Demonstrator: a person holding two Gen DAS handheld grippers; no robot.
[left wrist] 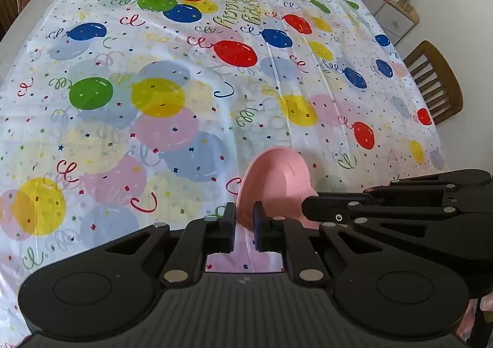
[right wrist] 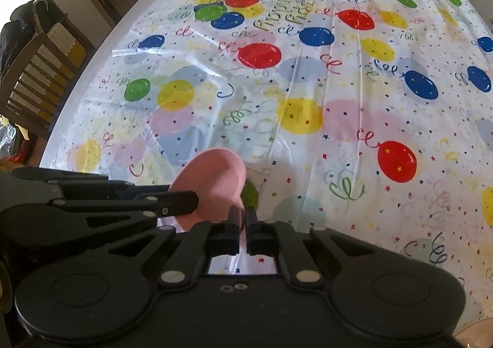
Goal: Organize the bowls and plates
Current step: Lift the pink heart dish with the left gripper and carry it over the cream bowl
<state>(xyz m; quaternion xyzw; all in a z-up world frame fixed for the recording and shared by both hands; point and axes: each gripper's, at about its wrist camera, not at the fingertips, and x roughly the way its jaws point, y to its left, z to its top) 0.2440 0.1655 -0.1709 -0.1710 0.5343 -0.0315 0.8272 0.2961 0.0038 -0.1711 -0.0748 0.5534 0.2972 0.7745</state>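
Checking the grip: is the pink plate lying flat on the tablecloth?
No, the pink plate is held on edge by both tongs, left and right.

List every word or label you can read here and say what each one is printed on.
"Happy Birthday": gold script on the balloon tablecloth, seen upside down in both views.
Labels on the clutter on the sideboard: too small and blurred to read.
The pink bowl carries no readable text.

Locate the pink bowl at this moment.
The pink bowl is held up on edge above the balloon tablecloth, low in both wrist views, its rim pinched by the left gripper and the right gripper.
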